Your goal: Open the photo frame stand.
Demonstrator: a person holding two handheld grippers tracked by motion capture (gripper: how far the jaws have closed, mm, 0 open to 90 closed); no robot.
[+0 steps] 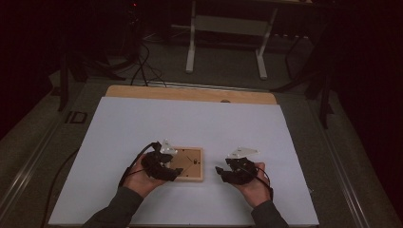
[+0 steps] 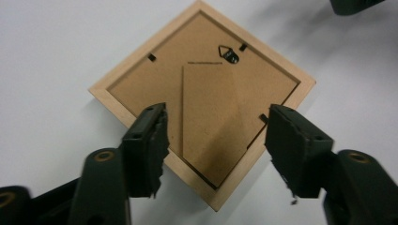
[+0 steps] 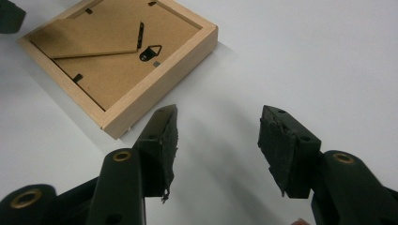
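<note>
Two forearms in grey sleeves coming in at the bottom of the high view, a black gripper in each hand. Left gripper (image 1: 175, 172) over the near-left corner of a wooden picture frame (image 1: 189, 165), jaws spread wide and gripping nothing. From the left gripper view, same left gripper (image 2: 216, 143) hanging above the frame (image 2: 206, 79), one corner of it sitting in the gap between the pads, no contact visible. Frame lying face down on the white table cover (image 1: 142, 123), brown backing board up, small metal hanger (image 2: 228, 53) near one edge, fold-out stand flat against the back. Right gripper (image 1: 219, 170) off to the right of the frame, apart from it, jaws also released, just bare white surface between them. Frame (image 3: 117, 61) up and left of the right gripper (image 3: 218, 140) in its own view. Wooden table edge (image 1: 190, 93) poking out past the far side of the cover.
</note>
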